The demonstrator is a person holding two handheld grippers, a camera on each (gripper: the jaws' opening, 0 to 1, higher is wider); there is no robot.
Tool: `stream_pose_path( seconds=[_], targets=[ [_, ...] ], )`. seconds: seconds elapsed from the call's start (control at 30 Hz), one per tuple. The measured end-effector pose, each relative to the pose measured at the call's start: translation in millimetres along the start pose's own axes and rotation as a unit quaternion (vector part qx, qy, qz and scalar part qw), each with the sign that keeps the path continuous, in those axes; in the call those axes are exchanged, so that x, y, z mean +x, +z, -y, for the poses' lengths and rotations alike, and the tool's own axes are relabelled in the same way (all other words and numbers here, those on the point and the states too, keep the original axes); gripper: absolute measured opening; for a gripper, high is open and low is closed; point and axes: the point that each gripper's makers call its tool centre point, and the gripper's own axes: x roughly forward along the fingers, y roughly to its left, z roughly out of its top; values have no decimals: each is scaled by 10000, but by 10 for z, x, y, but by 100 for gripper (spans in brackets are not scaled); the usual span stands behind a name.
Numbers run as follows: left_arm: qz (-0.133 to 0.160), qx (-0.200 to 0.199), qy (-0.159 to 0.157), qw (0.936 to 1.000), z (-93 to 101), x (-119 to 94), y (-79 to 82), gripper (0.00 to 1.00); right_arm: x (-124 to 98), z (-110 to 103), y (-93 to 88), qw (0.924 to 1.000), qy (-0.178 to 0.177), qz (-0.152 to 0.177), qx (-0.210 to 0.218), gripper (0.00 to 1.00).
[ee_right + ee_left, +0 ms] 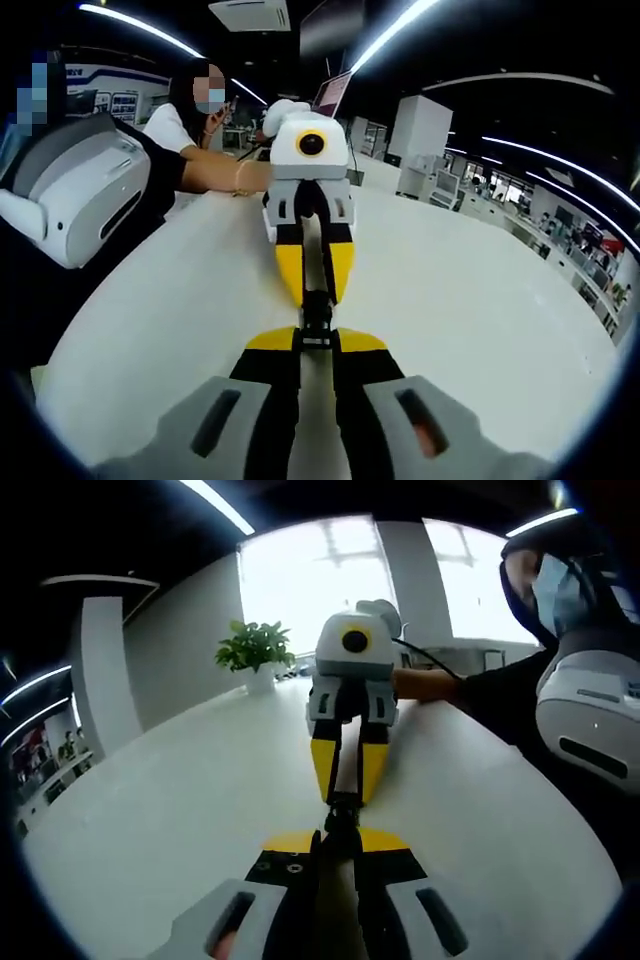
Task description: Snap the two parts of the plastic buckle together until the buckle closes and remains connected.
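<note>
In the left gripper view, the left gripper rises from 6 o'clock with its yellow-tipped jaws pressed close on a dark strap that runs up between them. At its tips sits the black plastic buckle, just above the centre of the white table. The right gripper faces it from 12 o'clock, its jaws also narrowed onto the buckle's far end, so the two grippers meet tip to tip. Whether the two buckle halves are fully latched is hard to tell, since the piece is small and dark.

The right gripper view mirrors this: the right gripper comes from 6 o'clock, pinching the strap, the buckle lies at its tips, and the left gripper points down from 12 o'clock.

A potted plant stands toward 11 o'clock on the table's far edge. A person's sleeve reaches in from 2 o'clock.
</note>
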Motion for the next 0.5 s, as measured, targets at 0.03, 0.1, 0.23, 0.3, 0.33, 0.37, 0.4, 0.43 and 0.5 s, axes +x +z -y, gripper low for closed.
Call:
stream_pose_path(
  seconds=[0.03, 0.1, 0.23, 0.3, 0.33, 0.37, 0.4, 0.43, 0.5],
  targets=[
    [7, -12, -13, 10000, 5, -1, 1, 12, -3, 8, 5, 10000, 7, 17, 1, 12],
    [72, -97, -102, 9999, 44, 20, 11, 12, 16, -21, 24, 9999, 83, 80, 45, 12],
    [53, -103, -80, 9999, 45, 22, 4, 12, 9, -8, 31, 10000, 77, 54, -19, 12],
    [60, -120, -83, 9999, 45, 26, 3, 12, 4, 1, 32, 9999, 78, 56, -31, 12],
    [62, -129, -85, 9999, 46, 27, 3, 12, 2, 3, 32, 9999, 79, 59, -32, 12],
    [65, -138, -86, 9998, 48, 28, 3, 12, 0, 6, 32, 9999, 80, 62, -33, 12],
    [64, -144, -81, 9998, 52, 32, 3, 12, -5, 13, 34, 9999, 82, 66, -44, 12],
    [63, -146, -79, 9998, 53, 33, 2, 12, -5, 10, 33, 9999, 81, 70, -45, 12],
    [66, -162, -79, 9998, 53, 37, 3, 12, -6, 14, 31, 9999, 84, 87, -9, 12]
  ],
)
